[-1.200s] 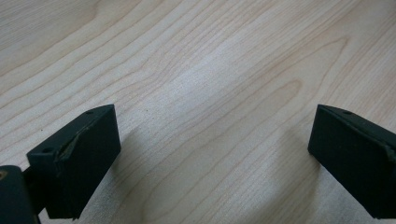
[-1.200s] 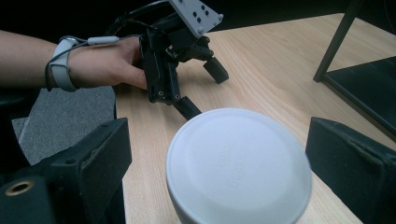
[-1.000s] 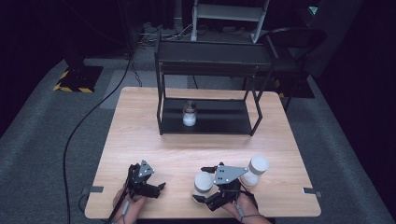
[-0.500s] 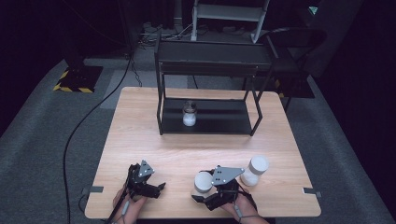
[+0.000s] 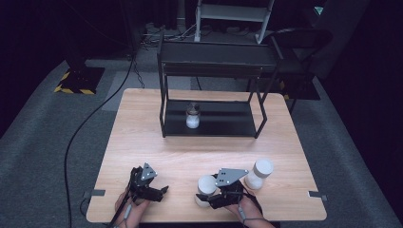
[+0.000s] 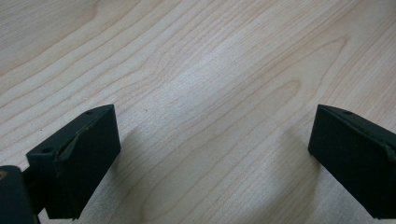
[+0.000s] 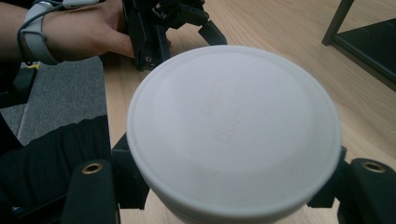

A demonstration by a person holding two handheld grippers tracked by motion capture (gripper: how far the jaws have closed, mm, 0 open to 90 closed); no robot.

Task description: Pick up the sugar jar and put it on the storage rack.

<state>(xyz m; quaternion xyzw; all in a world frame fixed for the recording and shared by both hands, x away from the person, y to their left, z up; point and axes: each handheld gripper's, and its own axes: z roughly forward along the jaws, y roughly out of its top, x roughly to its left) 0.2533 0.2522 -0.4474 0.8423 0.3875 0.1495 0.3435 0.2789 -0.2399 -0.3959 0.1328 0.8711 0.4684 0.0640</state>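
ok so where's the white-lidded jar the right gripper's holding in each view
High view: white-lidded jar at bottom centre, beside the right gripper.
Left gripper view: not in it.
Right gripper view: its lid sits centre frame between the jaws.
Shared landmark: the left gripper, left of the jar.

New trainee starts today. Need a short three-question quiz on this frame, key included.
1. True or false: the right gripper is shut on a white-lidded jar.
2. Where does the small glass jar stand? A) on the black rack's lower shelf B) on the rack's top C) on the carpet
3. What lies between the left gripper's jaws?

Key:
1. True; its jaws have just been closing and now press the jar's sides.
2. A
3. Only bare wooden table; the jaws stand wide apart.
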